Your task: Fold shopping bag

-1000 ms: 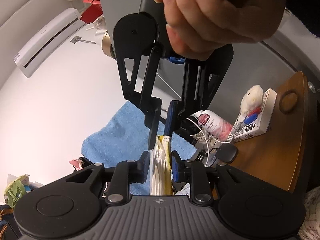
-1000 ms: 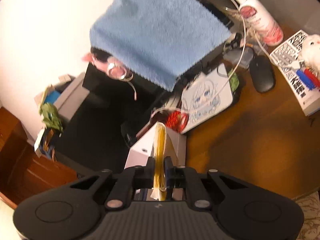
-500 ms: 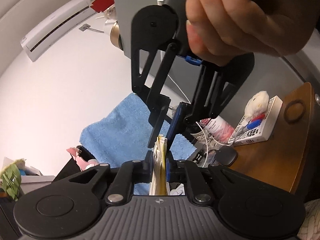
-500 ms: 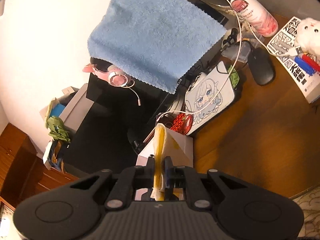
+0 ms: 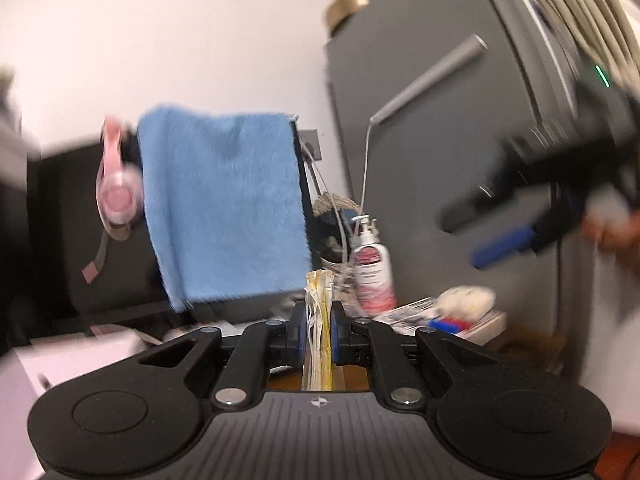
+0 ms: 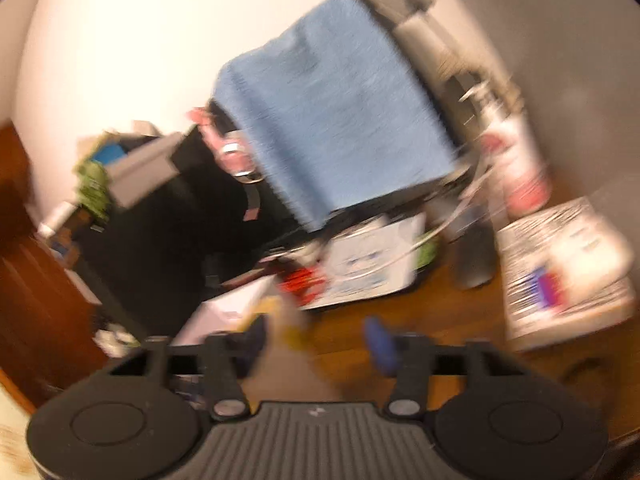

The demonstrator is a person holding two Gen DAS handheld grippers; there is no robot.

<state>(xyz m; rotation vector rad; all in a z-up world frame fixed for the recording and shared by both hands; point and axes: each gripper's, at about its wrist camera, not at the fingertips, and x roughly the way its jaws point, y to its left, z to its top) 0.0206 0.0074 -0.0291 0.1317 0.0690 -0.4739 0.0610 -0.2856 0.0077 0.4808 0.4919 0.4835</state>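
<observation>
The bag (image 5: 318, 320), folded into a thin, upright, cream-and-yellow bundle of crinkled plastic layers, stands pinched in the left claw (image 5: 319, 330) above the tabletop (image 6: 448, 320).

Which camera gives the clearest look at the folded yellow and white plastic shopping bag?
The left wrist view: the folded yellow and white plastic shopping bag stands fairly sharp, clamped in the left gripper. The right wrist view shows only a yellowish blur by the open right gripper.

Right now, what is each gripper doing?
Left tongs: closed on the folded shopping bag.
Right tongs: open, holding nothing; the view is blurred.
</observation>
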